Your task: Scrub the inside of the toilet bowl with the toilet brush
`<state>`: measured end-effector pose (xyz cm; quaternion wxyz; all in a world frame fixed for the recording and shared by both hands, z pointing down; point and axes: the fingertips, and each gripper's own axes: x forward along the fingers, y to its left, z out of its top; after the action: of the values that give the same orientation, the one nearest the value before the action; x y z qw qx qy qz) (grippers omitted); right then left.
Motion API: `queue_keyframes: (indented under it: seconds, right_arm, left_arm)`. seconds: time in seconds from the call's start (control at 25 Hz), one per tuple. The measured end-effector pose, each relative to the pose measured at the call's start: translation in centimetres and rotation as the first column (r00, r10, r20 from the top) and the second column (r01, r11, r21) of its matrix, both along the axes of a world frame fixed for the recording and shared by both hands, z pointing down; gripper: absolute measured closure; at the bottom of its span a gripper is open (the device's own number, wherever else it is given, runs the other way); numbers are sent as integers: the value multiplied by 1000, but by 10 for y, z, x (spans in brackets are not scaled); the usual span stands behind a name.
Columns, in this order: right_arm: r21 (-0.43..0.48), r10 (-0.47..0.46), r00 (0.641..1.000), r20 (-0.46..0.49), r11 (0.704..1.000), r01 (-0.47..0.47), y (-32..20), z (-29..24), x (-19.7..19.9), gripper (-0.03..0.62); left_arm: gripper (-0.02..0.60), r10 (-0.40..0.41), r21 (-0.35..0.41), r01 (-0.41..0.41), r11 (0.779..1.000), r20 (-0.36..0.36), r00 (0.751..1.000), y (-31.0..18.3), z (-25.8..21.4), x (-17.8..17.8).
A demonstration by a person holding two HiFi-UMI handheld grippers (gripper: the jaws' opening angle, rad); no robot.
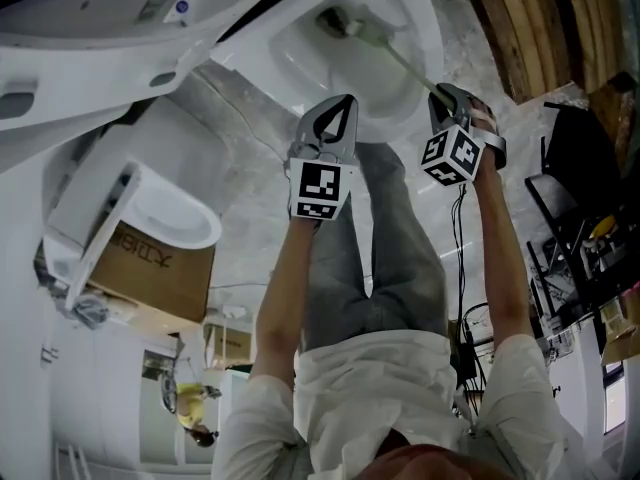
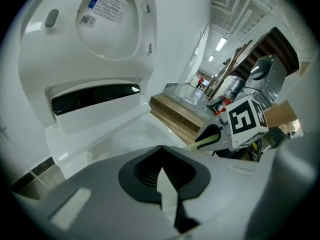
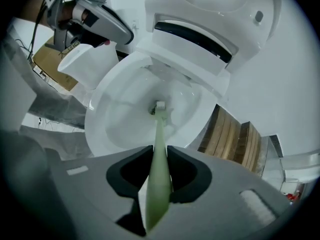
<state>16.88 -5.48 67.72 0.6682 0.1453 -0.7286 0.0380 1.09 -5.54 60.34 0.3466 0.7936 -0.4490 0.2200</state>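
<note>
Marbled floor (image 1: pixel 250 158), workshop clutter at the edges.

Head view: toilet bowl (image 1: pixel 425 38) at top. Toilet brush (image 1: pixel 395 56) slants into it from the right gripper (image 1: pixel 447 96). Left gripper (image 1: pixel 343 108) hangs idle by the near rim, clear of the stroke. 1 spare toilet (image 1: pixel 160 208) sits on a cardboard box (image 1: pixel 160 273).

Left gripper view: 2 jaws together, nothing between them. Lid (image 2: pixel 107 21) stands upright, giving access.

Right gripper view: jaws clamped on the pale green handle (image 3: pixel 159 174), gripped far back so the bristle head (image 3: pixel 160 106) reaches the bowl's bottom. Scrubbing judged under way.
</note>
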Motion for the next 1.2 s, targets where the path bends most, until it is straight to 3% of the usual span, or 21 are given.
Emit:
queue_keyframes:
  seconds: [0.28, 0.48, 0.64, 0.8, 0.88, 0.96, 1.2]
  right_arm:
    - [51, -108, 993, -38, 993, 110, -26, 7, -5, 505]
    - [78, -133, 990, -46, 988, 136, -44, 9, -12, 505]
    - [53, -32, 999, -5, 998, 32, -54, 6, -21, 505]
    - [-41, 161, 984, 73, 987, -158, -57, 0, -36, 505]
    - [-100, 289, 950, 118, 955, -278, -60, -3, -43, 505]
    - [-155, 416, 898, 146, 906, -394, -60, -4, -49, 505]
    - [-281, 694, 701, 162, 713, -642, -40, 6, -59, 505]
  left_arm:
    - [565, -26, 3, 26, 1000, 2, 1000, -8, 0, -7]
    - [565, -32, -1, 32, 999, 3, 999, -10, 0, -8]
    - [564, -36, -1, 36, 999, 2, 999, -10, -1, -8]
    - [564, -42, -2, 42, 999, 2, 999, -9, 1, -11]
    - [565, -45, -4, 45, 999, 2, 999, -9, 1, -12]
    - [565, -48, -6, 48, 999, 2, 999, -7, 1, -13]
    - [565, -38, -10, 38, 999, 4, 999, -1, 0, -17]
